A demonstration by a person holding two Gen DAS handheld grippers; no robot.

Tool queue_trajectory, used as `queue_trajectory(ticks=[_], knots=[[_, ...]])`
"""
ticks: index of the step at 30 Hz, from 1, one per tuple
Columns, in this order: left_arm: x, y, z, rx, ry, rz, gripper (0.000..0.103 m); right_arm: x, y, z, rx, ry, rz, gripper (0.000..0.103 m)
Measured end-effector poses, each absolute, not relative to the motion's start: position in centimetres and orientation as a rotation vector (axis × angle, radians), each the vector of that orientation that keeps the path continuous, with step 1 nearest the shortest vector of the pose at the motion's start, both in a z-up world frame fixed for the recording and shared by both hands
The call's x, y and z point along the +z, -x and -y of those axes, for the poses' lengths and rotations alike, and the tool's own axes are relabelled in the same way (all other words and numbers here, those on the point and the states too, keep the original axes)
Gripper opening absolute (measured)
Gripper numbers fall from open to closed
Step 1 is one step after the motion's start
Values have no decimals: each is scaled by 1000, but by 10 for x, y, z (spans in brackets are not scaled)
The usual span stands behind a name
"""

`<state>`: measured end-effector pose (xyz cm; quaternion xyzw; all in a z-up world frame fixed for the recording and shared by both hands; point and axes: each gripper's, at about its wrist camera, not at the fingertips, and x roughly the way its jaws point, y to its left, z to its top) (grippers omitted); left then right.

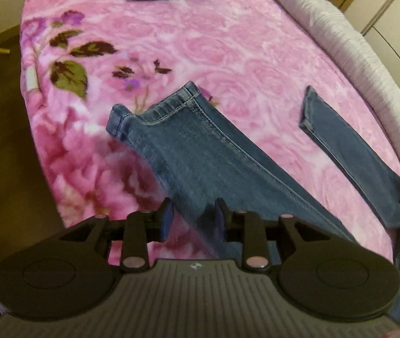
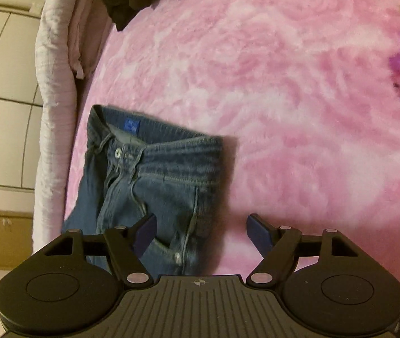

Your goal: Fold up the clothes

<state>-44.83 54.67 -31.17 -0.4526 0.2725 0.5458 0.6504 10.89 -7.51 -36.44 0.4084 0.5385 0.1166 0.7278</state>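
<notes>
The jeans [image 1: 200,152] lie on the pink blanket [image 1: 228,42], their two legs spread apart in a V – the waistband [image 2: 154,152] is near the bed's edge in the right wrist view. The left gripper [image 1: 192,219] is spread over the near part of one leg, holding nothing. The right gripper [image 2: 201,233] is spread wide beside the hip. I judge the leg-on-leg fold is in hand – one leg must be pinched and carried over the other.

Pink floral blanket [image 1: 171,33], grey padded edge [image 1: 340,42], cream cabinets [image 1: 391,2]
</notes>
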Motion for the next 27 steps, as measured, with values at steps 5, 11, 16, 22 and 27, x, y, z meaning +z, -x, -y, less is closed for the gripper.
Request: queue_trajectory(ticks=[5,11,16,22,27], knots=[[-318,431,-559,1237,937,-673,18,-362,-122,69,279,-830,-1166,16],[-322,416,-561,1184,800,-778,12,-334,-124,68,341,-742,-1077,7],[-318,402,-553,1074,753,-793,12,-286,-106,95,357,-698,-993,5],[-330,383,-530,991,672,-906,12,-299,-85,159,158,-658,-1106,5],[-308,388,-526,974,630,-938,18,-307,-84,166,-34,-487,-1212,9]])
